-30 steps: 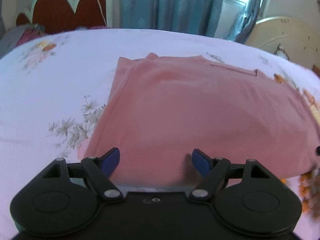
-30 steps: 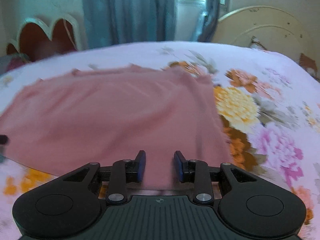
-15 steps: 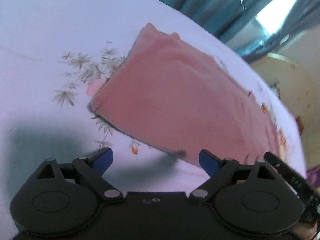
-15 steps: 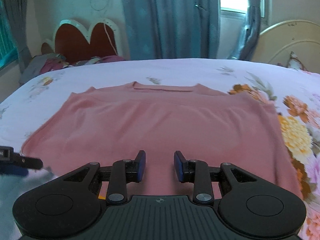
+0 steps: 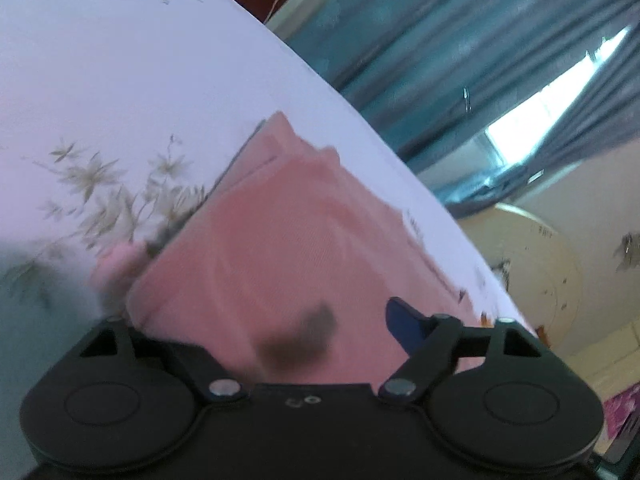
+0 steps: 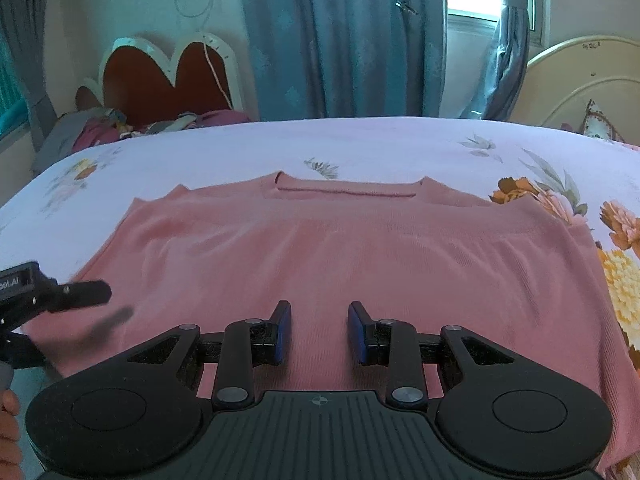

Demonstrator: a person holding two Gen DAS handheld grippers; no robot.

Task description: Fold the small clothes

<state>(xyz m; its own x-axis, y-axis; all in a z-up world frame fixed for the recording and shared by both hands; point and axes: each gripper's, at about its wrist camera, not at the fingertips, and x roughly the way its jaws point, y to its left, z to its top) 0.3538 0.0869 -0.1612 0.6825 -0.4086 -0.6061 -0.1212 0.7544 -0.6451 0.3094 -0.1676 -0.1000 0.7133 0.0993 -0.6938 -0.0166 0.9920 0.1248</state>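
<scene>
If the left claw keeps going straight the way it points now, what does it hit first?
Probably the pink shirt: the open left claw already sits at its near corner, with fabric filling the gap ahead. Depth is blurred, so contact is uncertain.

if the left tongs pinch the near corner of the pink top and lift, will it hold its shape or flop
Probably flop: the pink top lies flat and thin on the bedsheet, with soft ripples. It likely drapes from the pinch. Its fine knit looks light and may drag rather than slide. The left tongs are open at its corner.
</scene>
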